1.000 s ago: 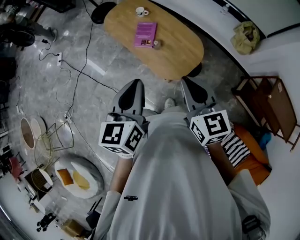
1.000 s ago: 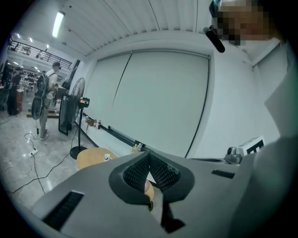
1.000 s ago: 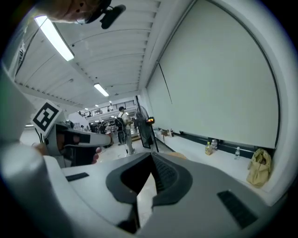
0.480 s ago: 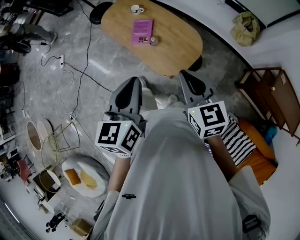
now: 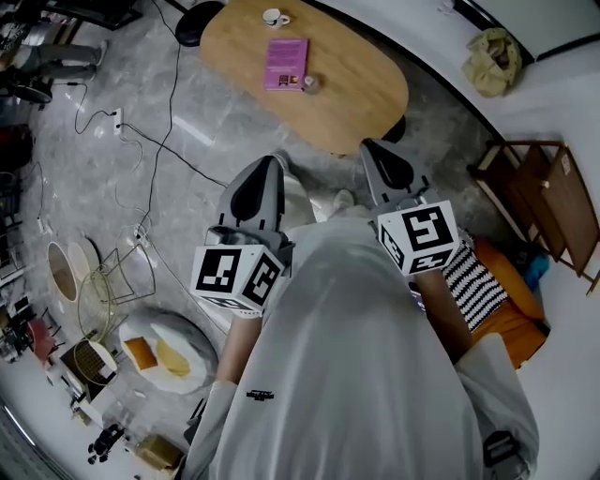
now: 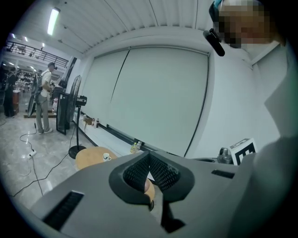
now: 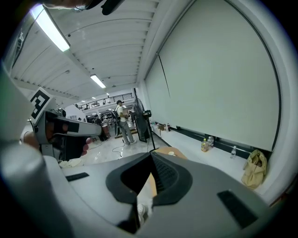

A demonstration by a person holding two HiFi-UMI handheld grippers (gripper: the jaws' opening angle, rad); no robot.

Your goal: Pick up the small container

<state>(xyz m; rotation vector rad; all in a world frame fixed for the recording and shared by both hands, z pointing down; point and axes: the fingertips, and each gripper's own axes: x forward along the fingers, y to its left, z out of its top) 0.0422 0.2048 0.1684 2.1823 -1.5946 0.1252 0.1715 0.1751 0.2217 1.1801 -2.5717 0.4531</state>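
Head view looks down over the person's smooth grey shirt (image 5: pixel 366 375). Both forearms are bent forward, and each hand holds a gripper out at waist level, tipped slightly down toward the table. The left gripper (image 5: pixel 270 169) has its ribbed black pads pressed together with nothing between them. The right gripper (image 5: pixel 375 155) is likewise closed and empty. Both are matte grey plastic, tapering to rounded tips. Beyond them lies a glossy, marbled grey stone floor (image 5: pixel 84 169). Farther off stands an oval wooden table (image 5: pixel 361 98). The small container (image 5: pixel 310 83), round and low, sits on it just beside the flat pink book (image 5: pixel 286 64), well apart from both grippers. A white cup (image 5: pixel 275 18) stands beyond.
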